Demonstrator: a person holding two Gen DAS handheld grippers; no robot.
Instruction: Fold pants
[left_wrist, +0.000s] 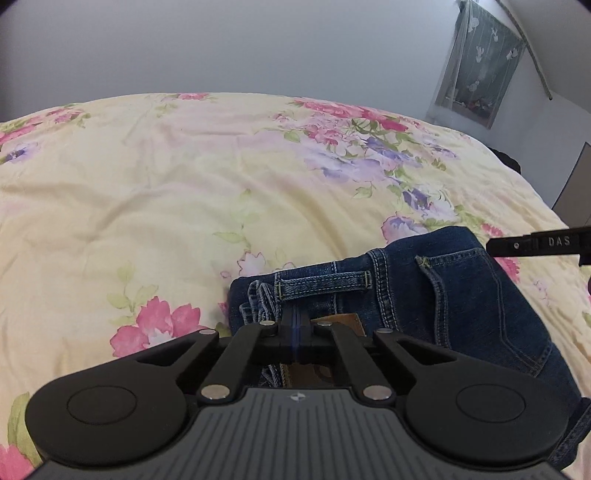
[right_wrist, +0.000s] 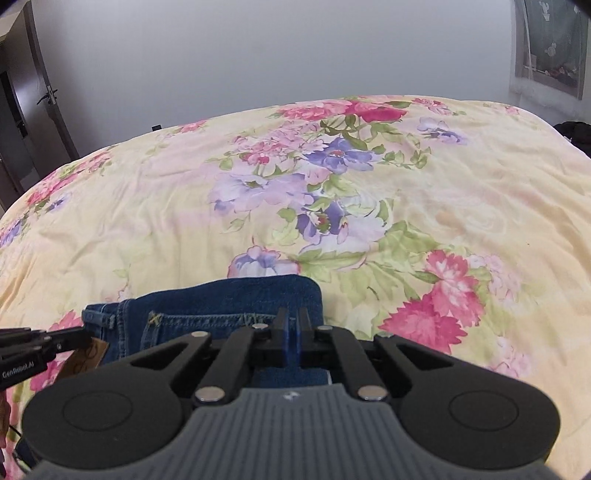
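the jeans (left_wrist: 436, 295) lie folded into a thick bundle on the bed (left_wrist: 166, 192), at the near edge of the flowered yellow cover and close under both cameras. in the left wrist view the waistband faces left, with a belt loop (left_wrist: 325, 282) lying across it, a brown leather patch (left_wrist: 340, 321) just behind the tips, and a back pocket (left_wrist: 480, 295) with pale stitching to the right.

the left tongs (left_wrist: 295, 325) are pressed together, the blue pads meeting in a thin line, and they pinch the waistband edge of the jeans right at the belt loop, where frayed denim bunches up on the left side.

in the right wrist view the jeans (right_wrist: 221, 299) show as a dark blue block with a smooth folded edge farthest away and the pocket seam running across. the right tongs (right_wrist: 293, 328) have their arms drawn nearly together, with a narrow strip of blue between them; they sit over the right part of the bundle, but whether they actually pinch denim cannot be told.

each tool shows in the other's view: the right tongs reach in from the right edge of the left view, above the pocket, and the left tongs (right_wrist: 79, 341) come in from the left beside the leather patch (right_wrist: 92, 354).

behind the bed stands a plain pale wall (left_wrist: 258, 44), with a curtained window (left_wrist: 476, 70) at the right and a dark door (right_wrist: 33, 92) at the left.
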